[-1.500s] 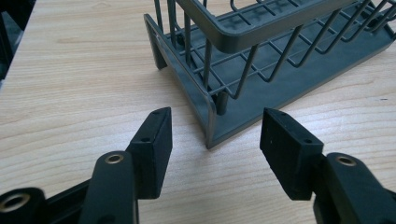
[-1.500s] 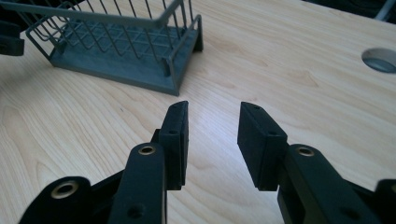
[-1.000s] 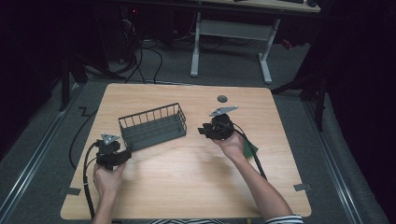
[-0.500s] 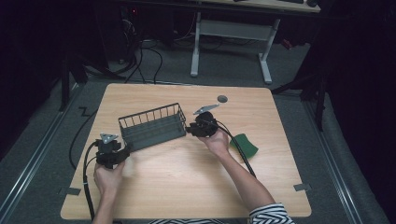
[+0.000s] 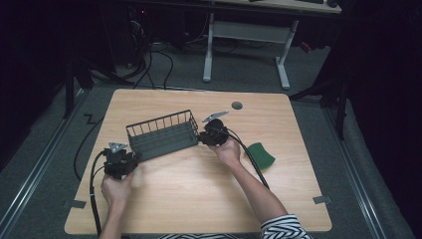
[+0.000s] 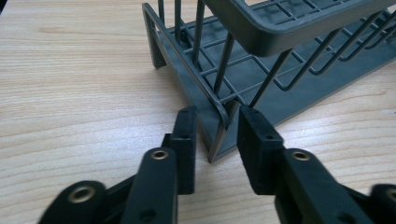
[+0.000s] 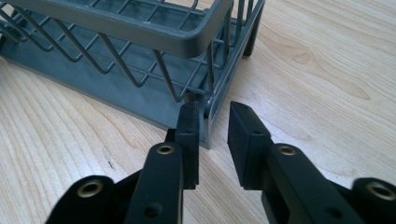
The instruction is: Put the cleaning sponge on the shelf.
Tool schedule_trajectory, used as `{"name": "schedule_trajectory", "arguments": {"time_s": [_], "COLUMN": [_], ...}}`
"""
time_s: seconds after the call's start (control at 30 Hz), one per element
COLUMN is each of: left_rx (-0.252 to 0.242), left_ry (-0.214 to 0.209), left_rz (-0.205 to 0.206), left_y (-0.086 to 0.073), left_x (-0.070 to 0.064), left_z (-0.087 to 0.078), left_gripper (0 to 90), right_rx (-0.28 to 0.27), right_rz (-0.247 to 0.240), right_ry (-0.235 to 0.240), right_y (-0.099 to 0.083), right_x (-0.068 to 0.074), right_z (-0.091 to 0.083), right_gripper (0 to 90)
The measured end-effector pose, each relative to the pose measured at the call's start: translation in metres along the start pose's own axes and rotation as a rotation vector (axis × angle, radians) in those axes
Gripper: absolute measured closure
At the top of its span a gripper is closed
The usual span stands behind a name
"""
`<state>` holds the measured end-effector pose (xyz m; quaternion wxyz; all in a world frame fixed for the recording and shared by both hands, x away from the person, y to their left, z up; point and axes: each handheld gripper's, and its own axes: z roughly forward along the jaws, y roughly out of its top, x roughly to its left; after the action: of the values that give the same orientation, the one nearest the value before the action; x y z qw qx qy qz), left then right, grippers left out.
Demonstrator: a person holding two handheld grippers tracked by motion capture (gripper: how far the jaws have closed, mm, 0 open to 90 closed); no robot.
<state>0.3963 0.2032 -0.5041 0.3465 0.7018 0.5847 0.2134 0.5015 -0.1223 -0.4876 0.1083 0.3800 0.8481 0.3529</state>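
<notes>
Wire basket [image 5: 163, 134], dark grey, long and narrow, open-topped, with thin upright bars, a thick rim and a grid floor; it sits on short corner feet, angled across the middle-left of the surface [image 5: 199, 199]. Surface is pale wood with visible grain and a round grommet hole [image 5: 237, 105] near the far edge; a green sponge [image 5: 261, 155] lies to the right, well apart from the basket. Room around is dark: grey floor, cables, the white legs of another desk [image 5: 244, 50] beyond. Left gripper [image 6: 211, 135] sits at the basket's near-left corner, fingers [image 6: 187, 140] spread, the corner post standing between them, not clamped. Right gripper [image 7: 214, 128] meets the basket's right end; its fingers [image 7: 189, 135] are also spread either side of the corner post, the left one touching or just beside it. Both forearms enter from the bottom edge, the right in a striped sleeve [image 5: 283, 229].
</notes>
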Motion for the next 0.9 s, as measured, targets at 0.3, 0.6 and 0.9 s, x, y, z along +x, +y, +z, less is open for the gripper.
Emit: {"name": "schedule_trajectory", "arguments": {"time_s": [0.3,0.6,0.9], "left_rx": [0.030,0.036,0.042], "left_ry": [0.001,0.000,-0.017], "left_rz": [0.023,0.048,0.082], "left_y": [-0.001,-0.002,-0.004], "left_x": [-0.003,-0.005,-0.011], "left_z": [0.004,0.004,0.001], "left_gripper": [82.3,86.1,86.4], "right_rx": [0.020,0.023,0.030], "right_rz": [-0.008,-0.014,-0.030], "right_ry": [0.011,0.012,0.008], "right_y": [0.000,-0.001,-0.007], "right_x": [0.002,0.000,0.001], "right_z": [0.005,0.003,-0.004], "right_gripper": [86.2,86.8,87.0]}}
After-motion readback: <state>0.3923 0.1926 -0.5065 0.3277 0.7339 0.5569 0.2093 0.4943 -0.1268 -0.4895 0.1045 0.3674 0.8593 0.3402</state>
